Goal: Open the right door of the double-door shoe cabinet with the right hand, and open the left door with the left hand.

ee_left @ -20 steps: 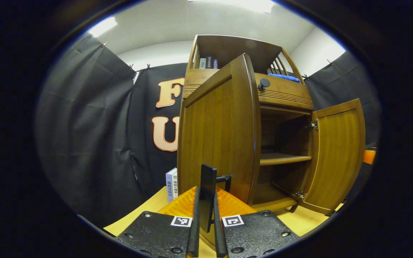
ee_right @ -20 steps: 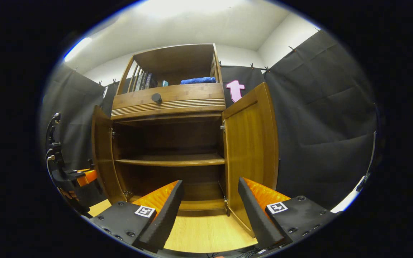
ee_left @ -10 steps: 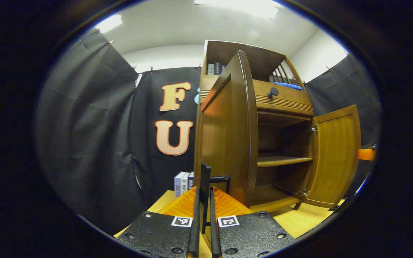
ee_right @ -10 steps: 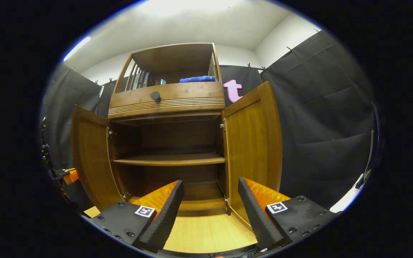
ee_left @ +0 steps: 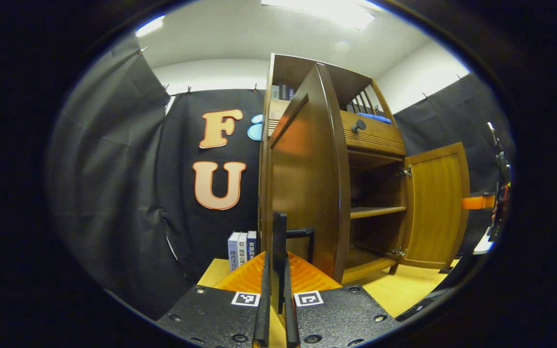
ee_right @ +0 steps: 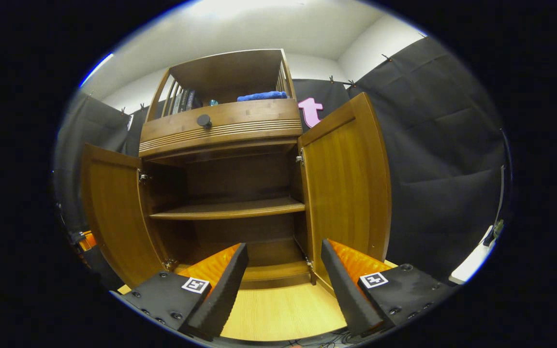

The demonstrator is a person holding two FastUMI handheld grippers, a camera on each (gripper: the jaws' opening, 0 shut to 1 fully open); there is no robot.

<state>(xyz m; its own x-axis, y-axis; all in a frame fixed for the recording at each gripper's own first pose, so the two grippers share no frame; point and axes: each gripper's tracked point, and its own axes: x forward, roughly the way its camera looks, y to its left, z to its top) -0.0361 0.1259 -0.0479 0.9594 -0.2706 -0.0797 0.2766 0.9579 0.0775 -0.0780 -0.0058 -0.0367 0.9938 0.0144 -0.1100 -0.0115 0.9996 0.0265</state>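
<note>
The wooden shoe cabinet point(ee_right: 220, 128) stands on a light tabletop with both doors swung out. In the left gripper view the left door point(ee_left: 302, 169) is seen nearly edge-on. My left gripper point(ee_left: 275, 270) is shut on that door's black handle point(ee_left: 279, 237). The right door point(ee_left: 435, 203) stands wide open beyond it. In the right gripper view my right gripper point(ee_right: 283, 249) is open and holds nothing, low in front of the cabinet's bottom shelf. The left door point(ee_right: 114, 212) and right door point(ee_right: 346, 183) flank it. An orange part of the left gripper point(ee_right: 86, 239) peeks out behind the left door.
A drawer with a black knob point(ee_right: 204, 121) sits above the doors. Higher up, an open shelf holds books and a blue cloth point(ee_right: 261, 96). Inside is a middle shelf point(ee_right: 230, 209). Several books point(ee_left: 242, 246) stand on the tabletop point(ee_right: 278, 314) left of the cabinet.
The left door has swung farther open, with my left gripper still on its handle. My right gripper stays open and has edged slightly closer to the cabinet.
</note>
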